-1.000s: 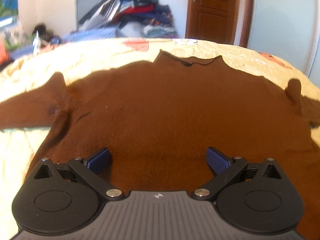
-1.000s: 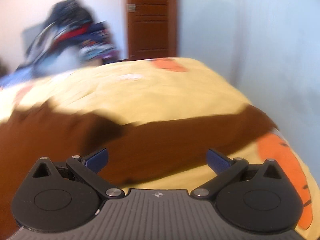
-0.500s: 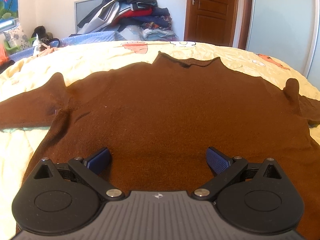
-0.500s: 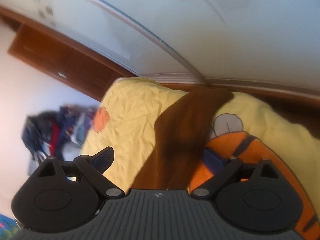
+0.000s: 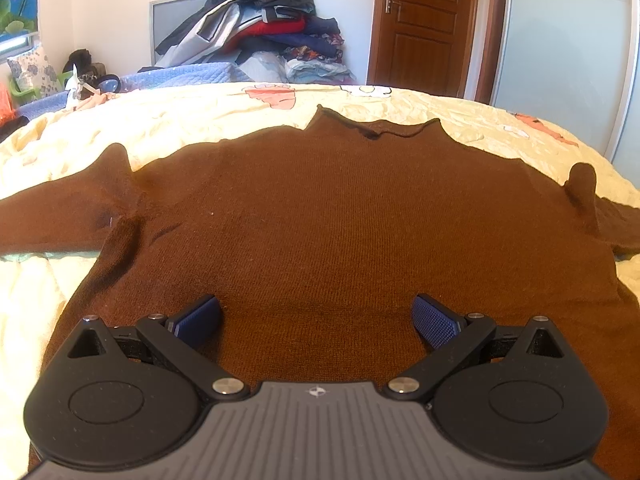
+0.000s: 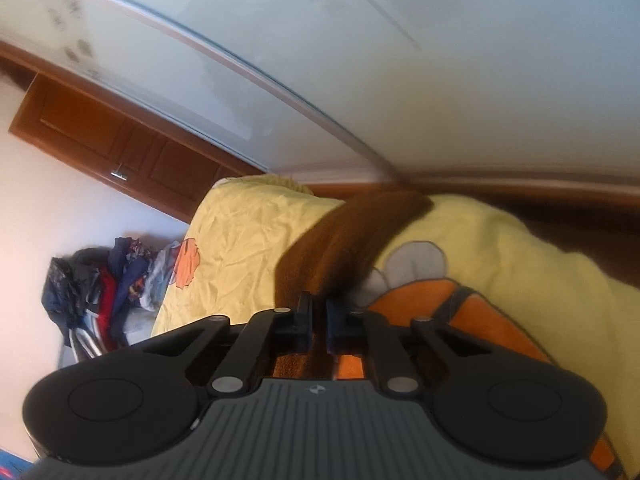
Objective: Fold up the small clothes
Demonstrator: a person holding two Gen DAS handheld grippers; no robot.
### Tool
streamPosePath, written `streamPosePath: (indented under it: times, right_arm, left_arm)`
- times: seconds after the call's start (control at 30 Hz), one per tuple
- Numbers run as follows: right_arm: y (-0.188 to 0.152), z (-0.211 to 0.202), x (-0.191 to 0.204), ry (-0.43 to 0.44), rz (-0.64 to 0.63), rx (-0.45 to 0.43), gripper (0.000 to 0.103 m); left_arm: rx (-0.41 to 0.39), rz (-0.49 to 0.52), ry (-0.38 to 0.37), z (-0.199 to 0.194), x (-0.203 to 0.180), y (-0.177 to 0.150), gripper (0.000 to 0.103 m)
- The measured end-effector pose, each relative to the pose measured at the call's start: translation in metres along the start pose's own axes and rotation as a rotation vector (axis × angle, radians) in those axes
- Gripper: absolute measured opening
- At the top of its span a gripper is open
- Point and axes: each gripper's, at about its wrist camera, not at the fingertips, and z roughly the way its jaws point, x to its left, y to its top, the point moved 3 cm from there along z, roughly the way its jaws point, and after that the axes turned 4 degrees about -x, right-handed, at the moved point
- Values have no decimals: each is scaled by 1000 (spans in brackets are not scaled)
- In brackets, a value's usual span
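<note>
A brown knitted sweater (image 5: 328,220) lies flat on the yellow bedspread (image 5: 180,120), neck away from me and both sleeves spread to the sides. My left gripper (image 5: 316,320) hovers open over the sweater's lower middle, with nothing between its blue pads (image 5: 198,318). In the right wrist view, which is rolled sideways, the sweater's right sleeve (image 6: 352,236) runs across the bed's edge. My right gripper (image 6: 318,320) is shut on that brown sleeve, with the cloth pinched between its closed fingers.
A heap of clothes (image 5: 260,24) is piled at the far side of the bed. A wooden door (image 5: 424,24) and a pale sliding wardrobe panel (image 5: 560,60) stand behind. The bed's right edge (image 6: 520,248) drops off beside the sleeve. Orange cartoon prints (image 6: 472,316) mark the spread.
The right gripper swung right to the sleeve, rolled sideways, and its jaws closed on the brown cloth. The left gripper stayed put, still open.
</note>
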Motion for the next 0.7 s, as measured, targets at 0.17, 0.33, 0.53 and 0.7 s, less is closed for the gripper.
streamPosePath:
  times: [0.17,0.33,0.53,0.7]
  right_arm:
    - [-39,-24,83,136,-231,-3,13]
    - [-179,-72,209,441,-651,146,13]
    - [-377,-100,231,536,-1185,374,65]
    - [-375,-112,208,521,-1101,410,67]
  left_arm:
    - [-20,-54,-38,-4,9,-1,103]
    - [-34,-94,-65,-6,16,-1,103]
    - [-41,-114,-81,-8,19,-2,103]
    - [-28,-141,-85,-11,22,2,103]
